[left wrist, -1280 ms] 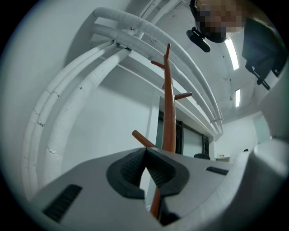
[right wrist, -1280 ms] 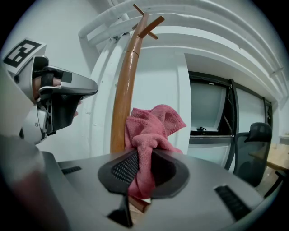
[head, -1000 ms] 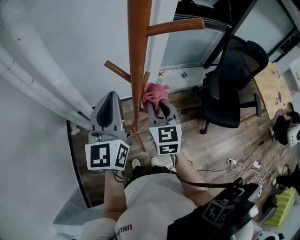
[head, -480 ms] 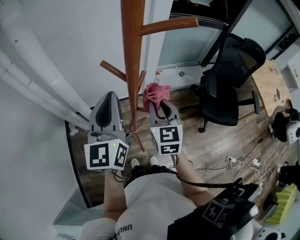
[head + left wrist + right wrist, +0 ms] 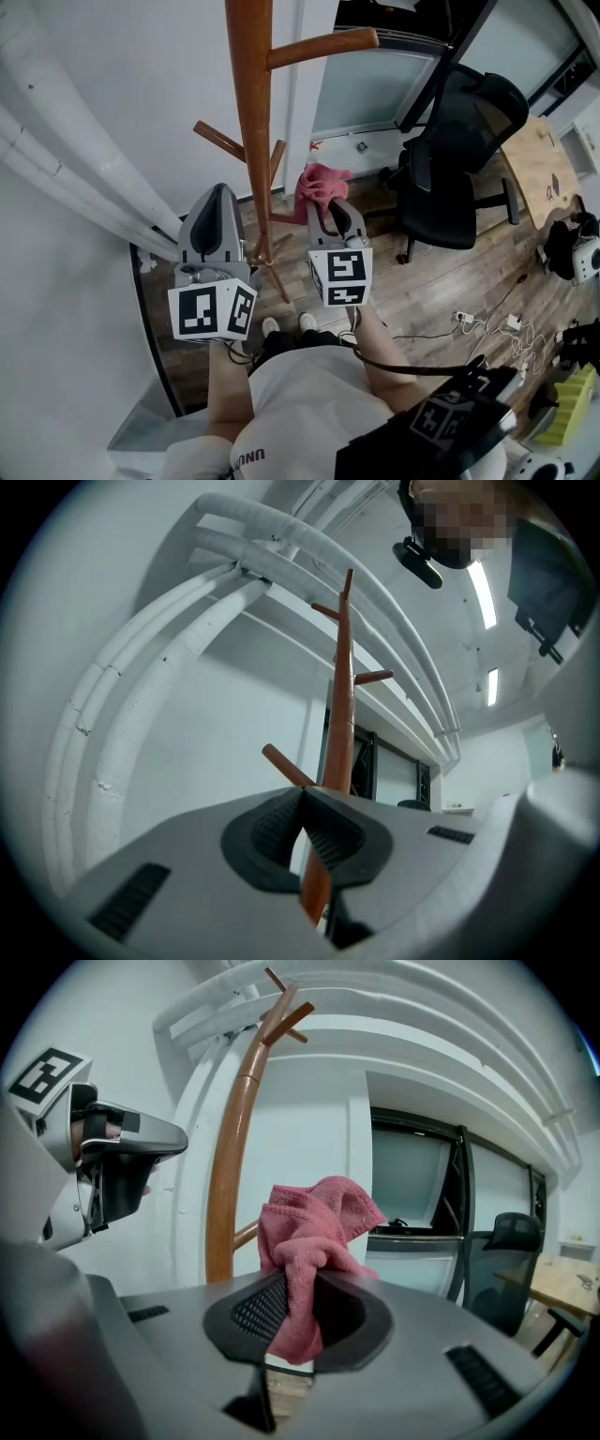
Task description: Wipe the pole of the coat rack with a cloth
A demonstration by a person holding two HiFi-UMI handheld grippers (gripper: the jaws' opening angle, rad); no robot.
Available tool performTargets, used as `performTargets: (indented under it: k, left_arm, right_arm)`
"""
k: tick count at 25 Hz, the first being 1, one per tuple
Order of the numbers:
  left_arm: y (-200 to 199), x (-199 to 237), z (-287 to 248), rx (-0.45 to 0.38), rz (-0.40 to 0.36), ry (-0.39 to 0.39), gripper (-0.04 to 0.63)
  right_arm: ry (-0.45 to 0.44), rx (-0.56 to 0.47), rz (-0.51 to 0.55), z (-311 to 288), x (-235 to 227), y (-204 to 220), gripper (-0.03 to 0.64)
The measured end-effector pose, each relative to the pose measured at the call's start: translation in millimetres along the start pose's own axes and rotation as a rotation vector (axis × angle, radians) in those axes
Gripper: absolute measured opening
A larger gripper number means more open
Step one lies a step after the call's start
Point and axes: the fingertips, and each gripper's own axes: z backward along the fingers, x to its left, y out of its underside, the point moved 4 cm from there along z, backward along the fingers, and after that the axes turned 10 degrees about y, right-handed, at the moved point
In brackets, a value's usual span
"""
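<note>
Pole [image 5: 246, 112] stands beside cloth [image 5: 319, 181]; right gripper [image 5: 323, 202] clenches cloth; left gripper [image 5: 220, 192] closed, empty; recommended: press flush, stroke lengthwise.

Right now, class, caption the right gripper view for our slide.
Right gripper clamps a pink cloth beside the wooden coat-rack pole.

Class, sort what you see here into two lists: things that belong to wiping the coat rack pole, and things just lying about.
Belongs to the job:
coat rack pole
pink cloth
right gripper, shut on the cloth

Just lying about:
black office chair
wooden table
floor cables
white pipes
</note>
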Motion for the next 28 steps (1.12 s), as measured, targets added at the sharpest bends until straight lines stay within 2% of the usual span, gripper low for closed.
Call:
performTargets:
  k: [14, 28]
  left_arm:
    - [3.3, -8.1, -4.0, 0.005, -0.005, 0.009, 0.014]
    - [0.3, -3.7, -2.4, -0.004, -0.007, -0.002, 0.014]
  right_arm:
    - [0.081, -0.010, -0.019, 0.9, -34.0, -1.3, 0.074]
    - [0.113, -0.190, -0.063, 19.6, -50.1, -63.7, 0.074]
